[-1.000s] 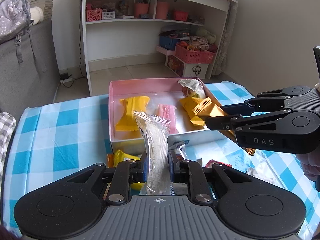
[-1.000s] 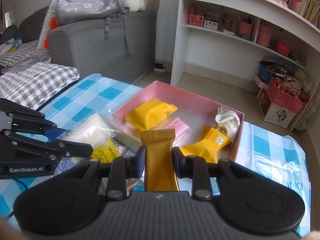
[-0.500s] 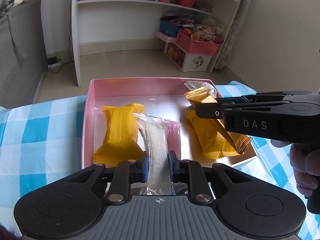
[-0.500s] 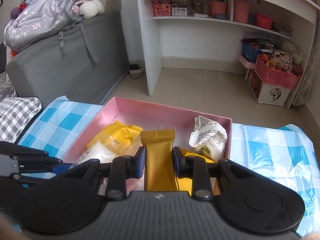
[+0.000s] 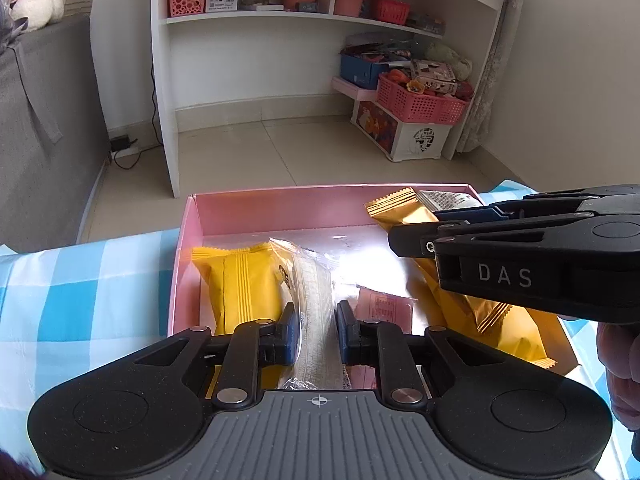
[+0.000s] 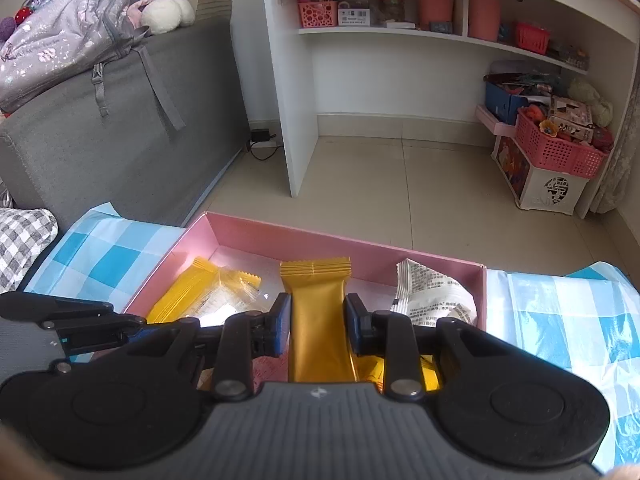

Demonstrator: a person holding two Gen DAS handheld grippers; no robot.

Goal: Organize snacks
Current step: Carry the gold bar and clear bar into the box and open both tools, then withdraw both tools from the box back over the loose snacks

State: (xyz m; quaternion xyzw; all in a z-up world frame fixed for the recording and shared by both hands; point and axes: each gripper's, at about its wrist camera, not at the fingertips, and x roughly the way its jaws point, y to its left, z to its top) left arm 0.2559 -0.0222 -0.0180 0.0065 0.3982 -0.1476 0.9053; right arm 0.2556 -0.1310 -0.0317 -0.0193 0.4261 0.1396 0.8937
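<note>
A pink box [image 5: 280, 204] [image 6: 304, 240] sits on the blue-checked tablecloth. My left gripper [image 5: 317, 330] is shut on a clear-wrapped cracker pack [image 5: 314, 308], held over the box's near left part. My right gripper [image 6: 318, 326] is shut on a gold snack bar [image 6: 318, 312] above the box's middle; in the left wrist view it [image 5: 412, 236] reaches in from the right with the gold bar [image 5: 394, 208]. Inside the box lie a yellow packet [image 5: 240, 284] [image 6: 188, 292], a pink packet [image 5: 382, 310], more yellow packets [image 5: 516, 332] and a white printed bag [image 6: 432, 300].
Beyond the table edge is tiled floor, a white shelf unit [image 5: 256, 20] with pink baskets, and a grey sofa [image 6: 100, 128] at left with a backpack. A hand [image 5: 620, 364] holds the right gripper at the frame's right. Blue-checked tablecloth [image 5: 80, 300] flanks the box.
Both grippers have moved forward and slightly down, from in front of the box to over its inside, each still holding its snack. The box now fills more of both views.
</note>
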